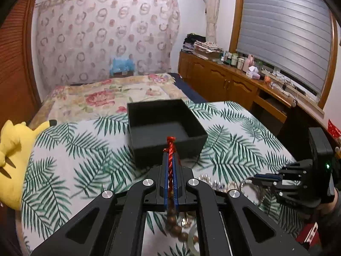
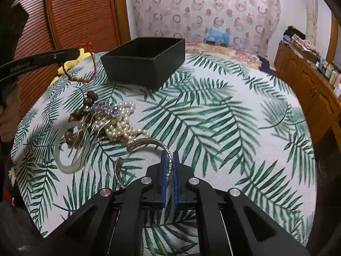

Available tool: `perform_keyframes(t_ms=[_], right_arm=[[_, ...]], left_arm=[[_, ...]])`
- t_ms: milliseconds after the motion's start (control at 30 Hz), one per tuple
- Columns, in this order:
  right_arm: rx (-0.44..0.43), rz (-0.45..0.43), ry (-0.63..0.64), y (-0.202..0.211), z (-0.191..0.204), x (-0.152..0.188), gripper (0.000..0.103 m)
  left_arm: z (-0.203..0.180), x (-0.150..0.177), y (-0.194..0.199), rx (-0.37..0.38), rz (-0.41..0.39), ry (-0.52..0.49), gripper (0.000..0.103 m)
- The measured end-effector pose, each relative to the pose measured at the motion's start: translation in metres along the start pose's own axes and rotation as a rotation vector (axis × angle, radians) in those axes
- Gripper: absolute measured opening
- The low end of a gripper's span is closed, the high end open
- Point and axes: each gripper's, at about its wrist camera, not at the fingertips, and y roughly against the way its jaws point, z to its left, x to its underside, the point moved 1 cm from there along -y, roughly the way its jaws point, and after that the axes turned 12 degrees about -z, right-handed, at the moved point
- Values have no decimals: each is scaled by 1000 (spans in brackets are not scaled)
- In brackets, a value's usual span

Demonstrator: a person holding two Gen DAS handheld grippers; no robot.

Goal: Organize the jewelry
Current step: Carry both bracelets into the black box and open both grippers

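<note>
Beside the black box point(image 2: 147, 61), right gripper point(image 2: 169, 170) pinches silver bangle point(image 2: 149, 144) (left grips cord)

Both wrist views look closely along their tongs, sharing the black box point(image 1: 166, 128).

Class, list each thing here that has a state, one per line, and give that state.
Black box: open, no lid, upright.
Left hand-held gripper: shut on red cord bracelet, lifted.
Right hand-held gripper: shut on silver cuff.
Pearl strand: heaped on cloth.
Jade bangle: lying flat.
Drawer: pulled open.
</note>
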Motion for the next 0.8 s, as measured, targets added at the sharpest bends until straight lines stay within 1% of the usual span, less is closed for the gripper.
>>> perform_keyframes(t_ms=[167,300,400,633,800], right_arm=[[20,-43,23,7,-4,-22,6],[44,-79,68,5,-3,-46,6],[37,-111,79,2,-1,-60,6],[17,-160,83,-20,4,-96,6],[6,-174,64,-49,1,-125,6]], left_arm=[[4,-14,-8,-12,-17,-9,3],[9,-26,-19,-17,-33,4,3],[14,-34,-27,-30,-34,2,3],[20,-43,-40,-55,-28,-10,3],[23,-47,-51,-71,-17,-27,3]])
